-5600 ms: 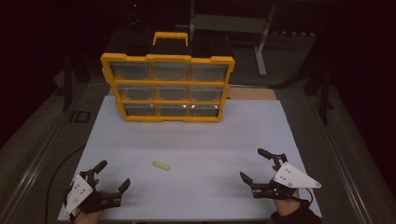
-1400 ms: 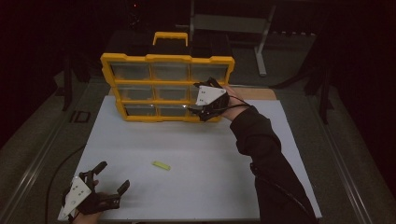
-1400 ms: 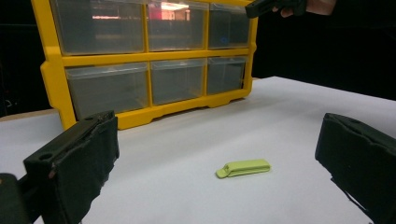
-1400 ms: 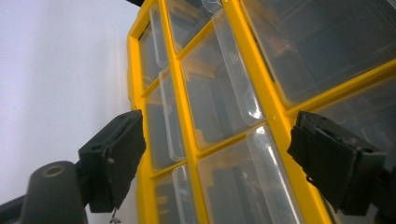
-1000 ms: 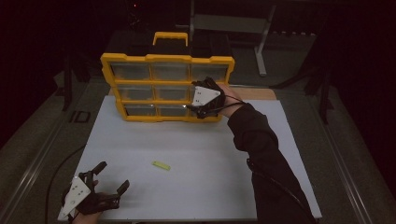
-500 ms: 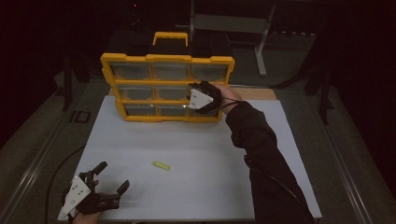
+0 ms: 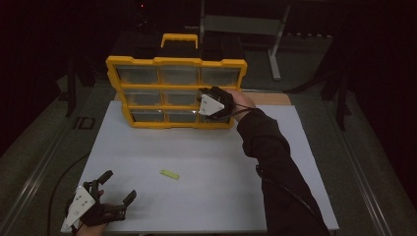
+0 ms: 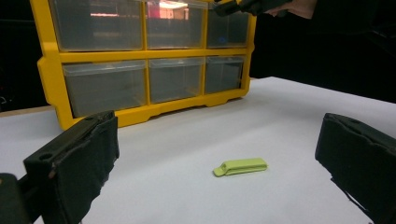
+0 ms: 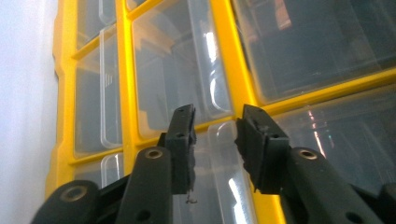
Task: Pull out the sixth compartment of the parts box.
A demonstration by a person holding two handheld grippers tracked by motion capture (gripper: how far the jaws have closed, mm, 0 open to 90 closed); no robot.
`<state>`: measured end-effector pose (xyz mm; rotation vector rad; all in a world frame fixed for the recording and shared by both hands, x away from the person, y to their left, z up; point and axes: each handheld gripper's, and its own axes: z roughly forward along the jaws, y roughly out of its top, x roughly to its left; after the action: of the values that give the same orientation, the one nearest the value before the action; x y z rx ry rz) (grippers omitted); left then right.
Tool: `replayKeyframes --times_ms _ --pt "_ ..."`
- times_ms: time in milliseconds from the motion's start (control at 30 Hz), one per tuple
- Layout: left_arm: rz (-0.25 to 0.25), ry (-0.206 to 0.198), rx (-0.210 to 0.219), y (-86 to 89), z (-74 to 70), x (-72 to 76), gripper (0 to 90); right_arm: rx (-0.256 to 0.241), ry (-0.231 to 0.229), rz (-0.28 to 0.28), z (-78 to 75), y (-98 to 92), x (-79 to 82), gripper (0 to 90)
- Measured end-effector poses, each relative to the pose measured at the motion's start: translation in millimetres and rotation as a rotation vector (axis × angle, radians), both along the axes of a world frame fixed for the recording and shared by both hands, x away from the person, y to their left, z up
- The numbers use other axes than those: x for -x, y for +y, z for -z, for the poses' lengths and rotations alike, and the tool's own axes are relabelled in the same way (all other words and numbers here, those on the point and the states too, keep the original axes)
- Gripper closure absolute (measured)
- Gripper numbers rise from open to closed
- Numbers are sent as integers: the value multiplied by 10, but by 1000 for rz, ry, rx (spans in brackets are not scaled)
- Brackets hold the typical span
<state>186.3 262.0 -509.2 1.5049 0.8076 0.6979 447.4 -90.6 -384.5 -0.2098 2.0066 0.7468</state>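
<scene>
A yellow organizer (image 7: pixel 177 61) with clear drawers stands upright at the back of the white table (image 7: pixel 221 162). My right gripper (image 7: pixel 205 102) is at the right-hand drawer of its middle row. In the right gripper view its jaws (image 9: pixel 215 135) stand narrowly apart with that drawer's clear handle lip between them, against the yellow frame (image 9: pixel 122 93). A small lime-green piece (image 7: pixel 169 174) lies flat mid-table. My left gripper (image 7: pixel 119 185) rests near the front left corner, wide open and holding nothing. The left gripper view (image 8: pixel 217 154) shows the green piece (image 8: pixel 240 166) ahead of it and the organizer (image 8: pixel 149 55) beyond.
A dark-sleeved forearm (image 7: pixel 270 162) stretches across the right half of the table to the organizer. A black cable (image 7: pixel 290 196) trails along it. A brown board (image 7: pixel 270 98) lies behind the table's back right edge. A metal stand (image 7: pixel 275 44) is farther back.
My right gripper has travelled from the table's front right to the organizer. Over the last second it shifted slightly left and turned at the drawer. My left gripper stayed put.
</scene>
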Motion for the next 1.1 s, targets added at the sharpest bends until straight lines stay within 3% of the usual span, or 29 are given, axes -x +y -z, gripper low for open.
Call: replayKeyframes --times_ms 200,300,333,400,567,700,867,1100 --pt "3 0 -3 -9 0 -2 3 2 27 9 21 10 -26 659" --pt "6 2 -6 -8 0 -4 3 18 24 20 -12 24 -36 727" --pt "6 2 -6 -8 0 -3 3 12 46 29 -28 27 -38 731" --pt "7 3 -5 -8 0 -2 3 44 29 19 -35 35 -41 743" --pt "8 2 -5 -13 0 -2 3 48 67 40 -78 58 -41 743" --pt "9 2 -5 -13 1 -4 3 69 54 39 -82 69 -22 746" --pt "9 1 -3 -14 1 -7 3 58 97 29 -115 56 21 745" --pt "10 2 -9 -18 0 -5 3 35 122 19 -119 23 97 742"
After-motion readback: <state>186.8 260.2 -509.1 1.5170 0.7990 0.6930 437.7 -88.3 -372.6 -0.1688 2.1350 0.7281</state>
